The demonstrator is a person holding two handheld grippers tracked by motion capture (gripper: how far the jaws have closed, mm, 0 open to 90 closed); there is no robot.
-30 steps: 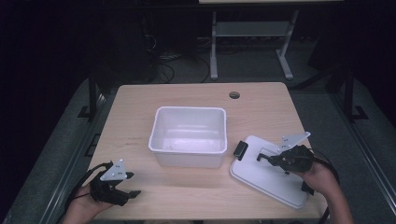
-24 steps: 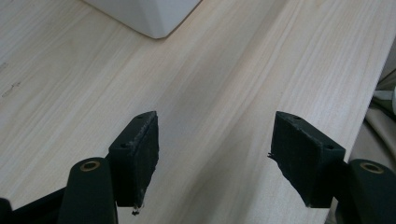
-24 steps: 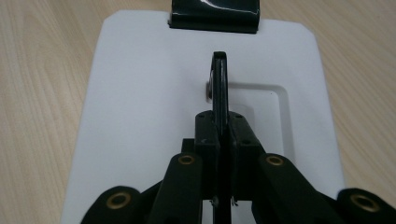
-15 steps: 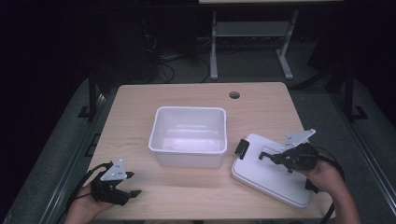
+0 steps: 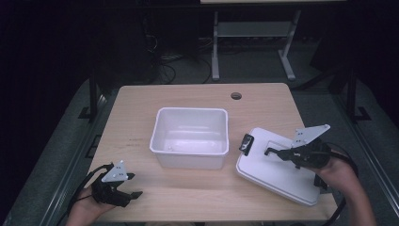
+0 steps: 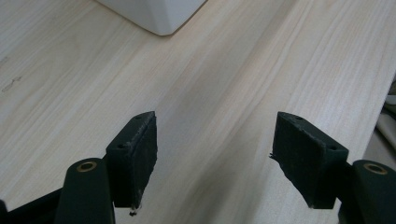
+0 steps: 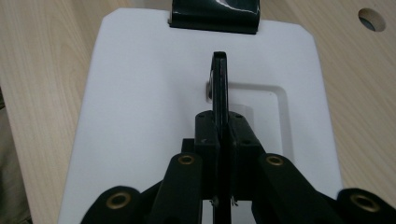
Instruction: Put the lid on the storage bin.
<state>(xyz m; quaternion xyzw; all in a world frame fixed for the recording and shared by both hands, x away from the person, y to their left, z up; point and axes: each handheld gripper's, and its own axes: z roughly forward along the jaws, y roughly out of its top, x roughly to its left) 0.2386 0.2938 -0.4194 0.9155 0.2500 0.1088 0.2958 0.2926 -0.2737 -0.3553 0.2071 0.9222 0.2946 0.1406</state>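
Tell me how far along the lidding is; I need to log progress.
Done: the right gripper has shut on the lid's black handle. In hand: the white lid is tilted, one edge raised off the table. Left: carrying it onto the open white bin. The left gripper waits open, holding nothing.

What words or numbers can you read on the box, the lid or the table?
None can be read.
The white box: no text.
The white lid and its black clip: no text.
The table: a few small dark marks near the box, too small to read as letters.
The grey plates on the grippers: no text.
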